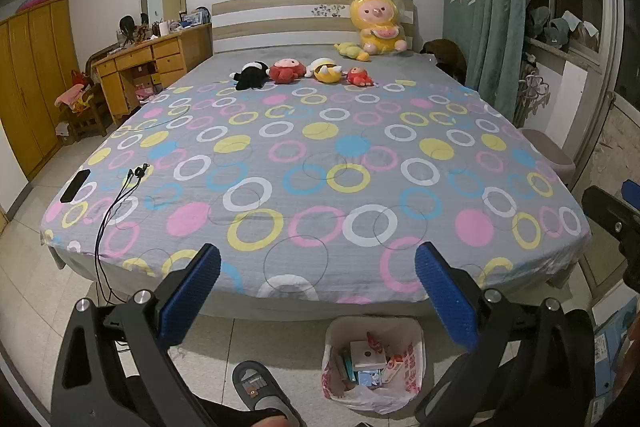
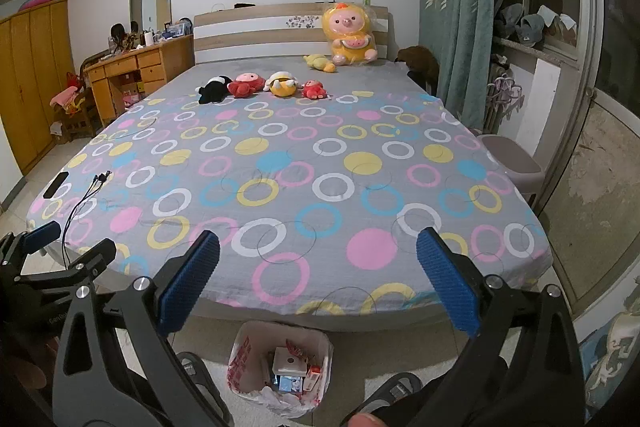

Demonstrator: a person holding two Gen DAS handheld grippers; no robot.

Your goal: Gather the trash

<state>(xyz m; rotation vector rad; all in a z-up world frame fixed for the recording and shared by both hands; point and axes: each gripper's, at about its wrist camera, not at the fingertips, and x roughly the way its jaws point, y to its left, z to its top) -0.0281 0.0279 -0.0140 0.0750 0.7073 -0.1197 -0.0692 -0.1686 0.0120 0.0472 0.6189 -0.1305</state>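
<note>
Red printing covers the white plastic liner of the trash bin [image 1: 374,359] in the left wrist view, but the characters are too small and creased to read. The bin stands on the tiled floor at the foot of the bed [image 1: 320,163], between the blue pads of the left claw [image 1: 318,293], whose jaws are spread wide with nothing between them. Inside the bin lie a white box, a pale blue carton and some red-printed wrappers; their labels cannot be made out. Four small plush toys [image 1: 304,71] sit in a row on the circle-patterned sheet, with a large yellow plush [image 1: 378,25] and one smaller yellow one by the headboard. One black phone [image 1: 75,185] and a dark cable [image 1: 116,203] lie near the bed's left corner. One dark slipper [image 1: 260,391] is cut off at the bottom edge. The right claw [image 1: 616,215] shows only partly at the right edge.

From the right wrist view, the right claw [image 2: 318,291] is likewise released and empty. The same bin [image 2: 280,371] sits below it, lettering again illegible. Parts of two slippers show, both largely hidden by the claw frames. The left claw [image 2: 60,247] shows only partly at the left edge.
</note>
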